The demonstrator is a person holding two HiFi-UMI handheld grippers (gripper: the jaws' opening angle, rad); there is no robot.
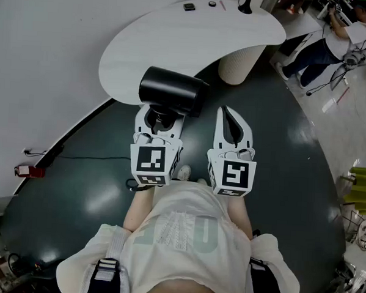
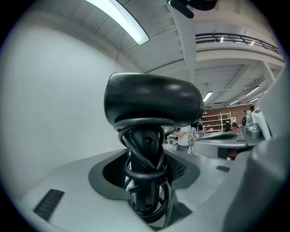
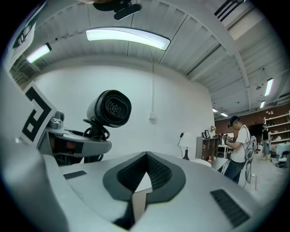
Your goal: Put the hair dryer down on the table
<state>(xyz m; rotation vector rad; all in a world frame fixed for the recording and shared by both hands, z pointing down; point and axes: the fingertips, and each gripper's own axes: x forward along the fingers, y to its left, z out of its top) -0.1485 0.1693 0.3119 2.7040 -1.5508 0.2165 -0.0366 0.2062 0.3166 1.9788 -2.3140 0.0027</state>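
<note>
Got the hair dryer [image 1: 170, 90] clamped in the left gripper [image 1: 162, 118]: opened fairly wide, pressed onto the handle with the cord [image 2: 145, 170] wound round it. Held up in the air with the barrel about level, at 11 o'clock from the torso, overlapping the near rim of the white table [image 1: 176, 44] in the head view (can't tell the height above it from there). Not set down yet.

Right gripper [image 1: 226, 113]: closed up, empty, just beside the left one at its 3 o'clock, not touching.

Edges and room:
- Curved table rim sweeping from 10 to 1 o'clock ahead of both grippers.
- Ribbed pedestal [image 1: 239, 65] under it at 1 o'clock.
- Bare tabletop straight past the dryer at 12, with small dark bits [image 1: 189, 6] only along the far edge.
- Open dark floor [image 1: 280, 160] from 2 through 5 o'clock.

Head view only: table outline, pedestal, small red thing [image 1: 30, 171] at 8 o'clock.

Left gripper view only: close-up of handle and cord loops down between the jaws.

Right gripper view only: dryer's round rear grille at 10 o'clock against a plain wall [image 3: 158, 90]. Also a person [image 3: 238, 145] standing at 3 o'clock (at 1 o'clock in the head view).
</note>
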